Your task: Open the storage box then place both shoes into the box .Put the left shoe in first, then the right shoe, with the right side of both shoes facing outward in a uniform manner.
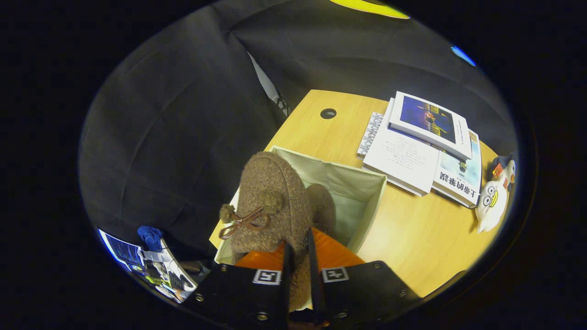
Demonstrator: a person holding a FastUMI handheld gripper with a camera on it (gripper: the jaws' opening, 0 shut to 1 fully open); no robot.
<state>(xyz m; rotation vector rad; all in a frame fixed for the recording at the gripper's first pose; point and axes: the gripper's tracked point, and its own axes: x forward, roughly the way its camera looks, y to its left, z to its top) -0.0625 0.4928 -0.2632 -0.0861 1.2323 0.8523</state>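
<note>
Booth corner with a wooden desk

A light wooden desk (412, 238) with a round cable hole (328, 113) stood against the creased black cloth wall (174, 137); stacked books (419, 146) and a white plush toy (493, 199) lay on it under warm light.

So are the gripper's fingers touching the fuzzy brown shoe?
Touching: in the gripper view both fingers pinch the fuzzy brown shoe above the open fabric box.

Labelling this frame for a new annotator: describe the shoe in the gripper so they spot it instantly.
Start at the wooden table, then find the open cream fabric storage box at its near corner. The shoe is the fuzzy brown slipper held above that box, pinched between the fingers of the gripper. A brown bow with two pom-poms sets it apart from the second brown shoe behind it.
</note>
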